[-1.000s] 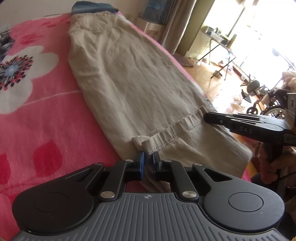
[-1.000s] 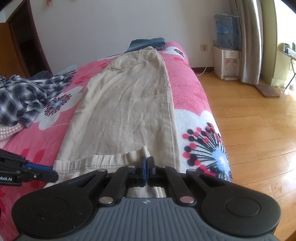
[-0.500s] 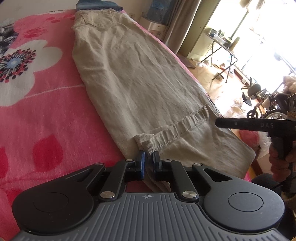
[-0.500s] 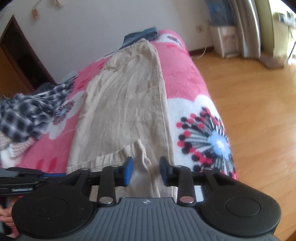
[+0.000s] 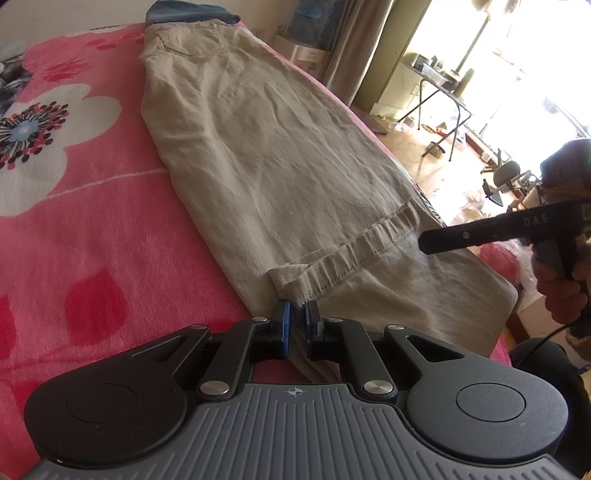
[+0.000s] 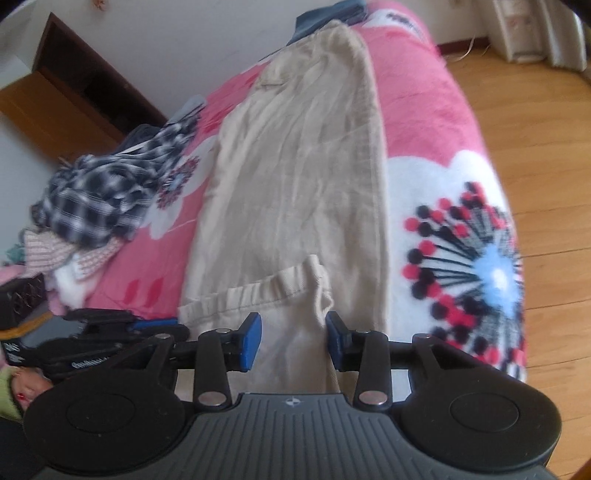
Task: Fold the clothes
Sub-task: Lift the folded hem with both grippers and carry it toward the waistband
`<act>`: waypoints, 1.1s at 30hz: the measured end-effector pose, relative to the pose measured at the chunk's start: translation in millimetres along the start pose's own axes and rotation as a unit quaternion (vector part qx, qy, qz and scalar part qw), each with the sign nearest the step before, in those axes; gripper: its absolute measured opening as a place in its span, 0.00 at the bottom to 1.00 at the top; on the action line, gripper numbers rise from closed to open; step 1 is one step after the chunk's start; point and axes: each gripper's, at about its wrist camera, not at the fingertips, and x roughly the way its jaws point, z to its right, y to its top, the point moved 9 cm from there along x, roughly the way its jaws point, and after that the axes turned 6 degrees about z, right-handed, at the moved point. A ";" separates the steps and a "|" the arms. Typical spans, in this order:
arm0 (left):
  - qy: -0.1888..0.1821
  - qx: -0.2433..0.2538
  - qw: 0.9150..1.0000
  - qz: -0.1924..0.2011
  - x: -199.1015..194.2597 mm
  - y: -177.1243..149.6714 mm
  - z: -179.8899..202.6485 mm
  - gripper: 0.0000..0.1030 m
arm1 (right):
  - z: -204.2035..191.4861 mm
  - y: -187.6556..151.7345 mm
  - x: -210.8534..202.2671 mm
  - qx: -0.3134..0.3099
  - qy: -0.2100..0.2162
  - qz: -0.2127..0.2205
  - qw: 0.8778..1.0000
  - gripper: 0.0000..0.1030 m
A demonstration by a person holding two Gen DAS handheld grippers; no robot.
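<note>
Your left gripper [image 5: 296, 314] is pinching the near corner of the hem of the beige trousers [image 5: 266, 147], its jaws closed on the fabric. Your right gripper [image 6: 291, 334] is hovering over the same hem with its jaws spread wide, gripping nothing; in the left wrist view it is showing from the side at the bed's edge, held in your hand [image 5: 561, 288].

The trousers are lying flat and lengthwise on the bed, hem end nearest you and doubled over a lower layer, waist end farthest. The bed is carrying a pink blanket [image 5: 92, 229] printed with large white flowers. A heap of clothes topped by a checked shirt [image 6: 99, 195] is sitting on the blanket well apart from the trousers, and folded blue denim [image 5: 188, 11] is touching the waist end.

Beyond the bed, a wooden floor [image 6: 535, 122] is running to a white wall [image 6: 177, 40], with a curtain [image 5: 354, 48] and a folding table [image 5: 439, 88] standing near a bright window.
</note>
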 end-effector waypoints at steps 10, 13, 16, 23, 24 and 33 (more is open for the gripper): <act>-0.058 -0.061 0.996 0.003 -7.6 3.1 -6.8 0.22 | 1.5 -2.1 -12.8 0.007 0.024 0.039 0.999 0.05; -0.066 -0.053 0.996 -0.005 -4.3 4.5 -2.2 0.30 | -1.3 -6.7 -21.8 0.002 0.027 0.063 0.998 0.05; -0.072 -0.047 0.996 -0.014 -0.3 5.3 2.3 0.35 | 1.2 -8.2 -23.4 0.012 0.024 0.073 0.997 0.05; -0.088 -0.067 0.994 0.007 -6.2 11.7 9.0 0.31 | 10.6 -11.7 -12.1 0.031 0.018 0.070 0.997 0.05; -0.093 -0.067 0.993 0.011 -8.1 12.5 10.7 0.31 | 11.8 -12.5 -11.5 0.034 0.018 0.071 0.997 0.05; -0.090 -0.131 0.987 -0.030 3.5 1.2 -2.8 0.34 | 19.0 -16.9 -9.6 0.058 0.026 0.076 0.995 0.05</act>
